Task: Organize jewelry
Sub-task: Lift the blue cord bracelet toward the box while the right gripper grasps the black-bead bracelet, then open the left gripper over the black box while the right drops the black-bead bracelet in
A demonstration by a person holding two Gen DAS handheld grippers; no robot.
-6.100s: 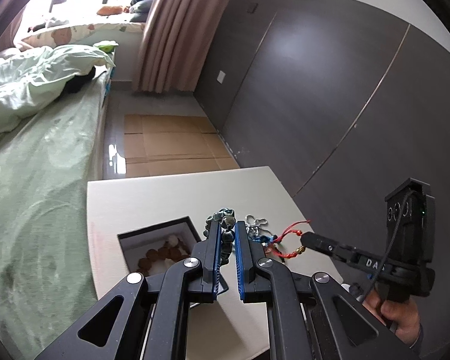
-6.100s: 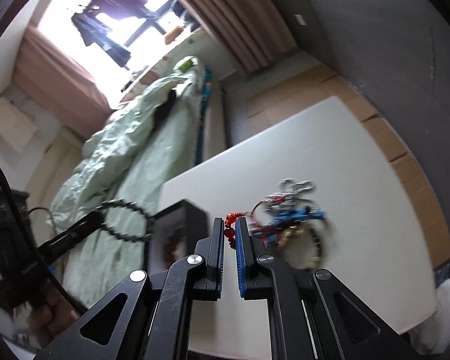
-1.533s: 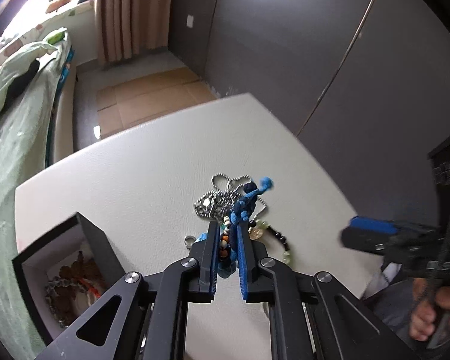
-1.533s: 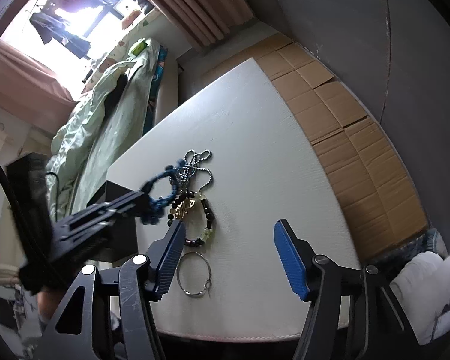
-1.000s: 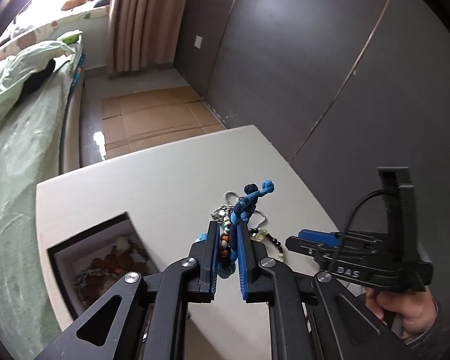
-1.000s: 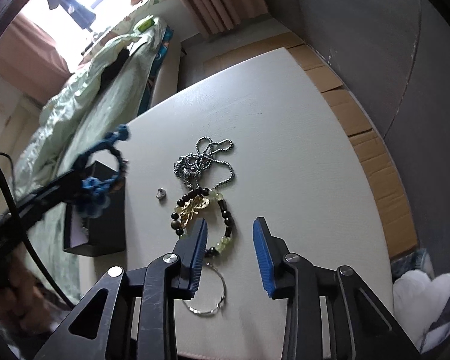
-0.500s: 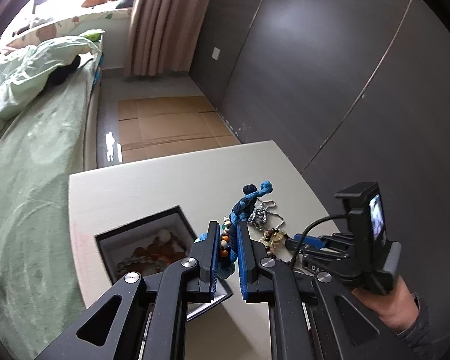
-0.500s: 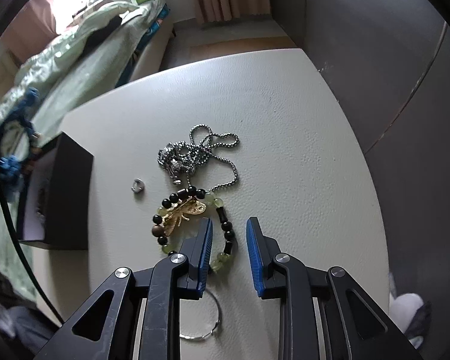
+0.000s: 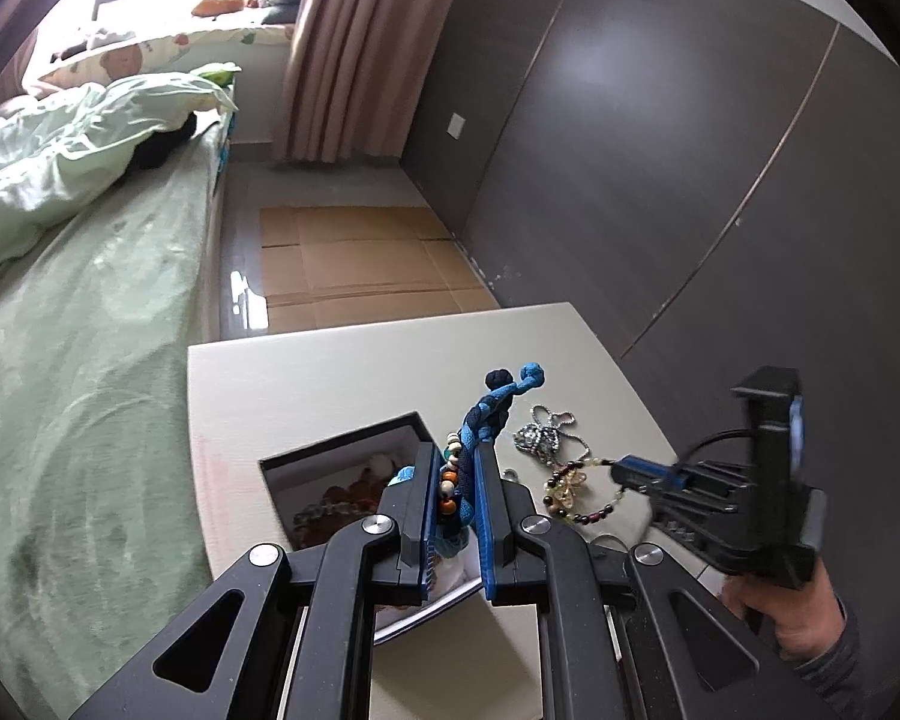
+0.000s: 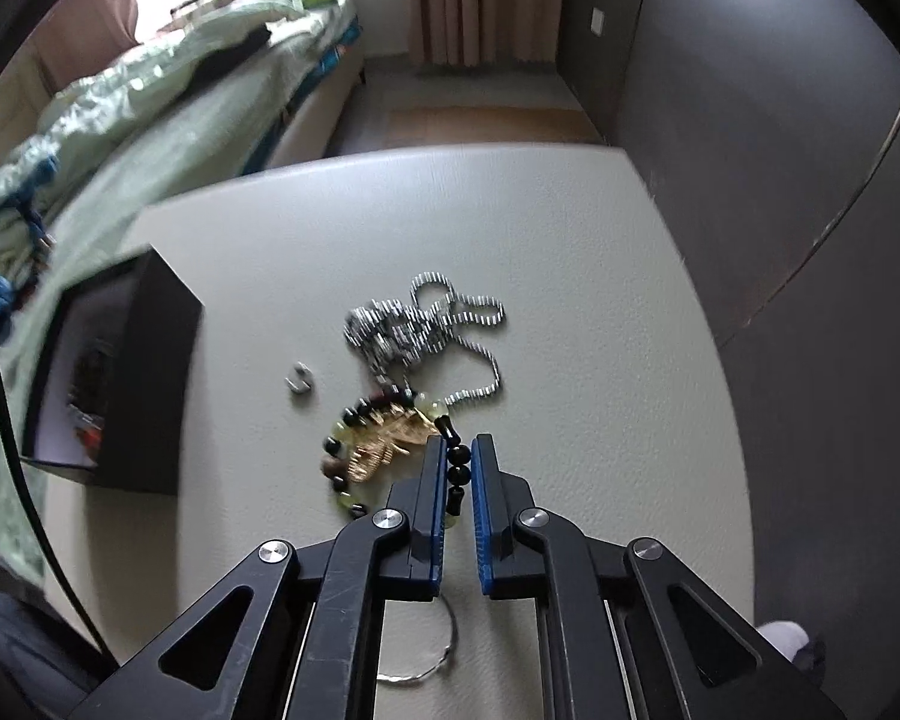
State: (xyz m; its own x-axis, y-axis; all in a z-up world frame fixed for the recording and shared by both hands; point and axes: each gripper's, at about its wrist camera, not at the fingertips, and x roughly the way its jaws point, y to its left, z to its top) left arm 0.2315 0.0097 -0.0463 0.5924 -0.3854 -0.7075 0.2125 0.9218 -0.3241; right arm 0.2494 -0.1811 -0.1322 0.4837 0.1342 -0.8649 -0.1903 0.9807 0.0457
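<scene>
left gripper clamped on our blue braided bracelet, above open black box at table's left edge | right gripper jaws just closed onto black-and-green bead bracelet mid-table | silver chain just beyond

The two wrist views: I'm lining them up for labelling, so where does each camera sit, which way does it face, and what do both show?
Left wrist: on the left tongs, angled down over the black box; pads clamp a blue braided bracelet; the right tongs and the hand holding them show.
Right wrist: on the right tongs, looking steeply down at the white table; its just-closed pads pinch a black-and-green bead bracelet.
Shared: box, silver ball chain, bead bracelet, bed, curtain.
</scene>
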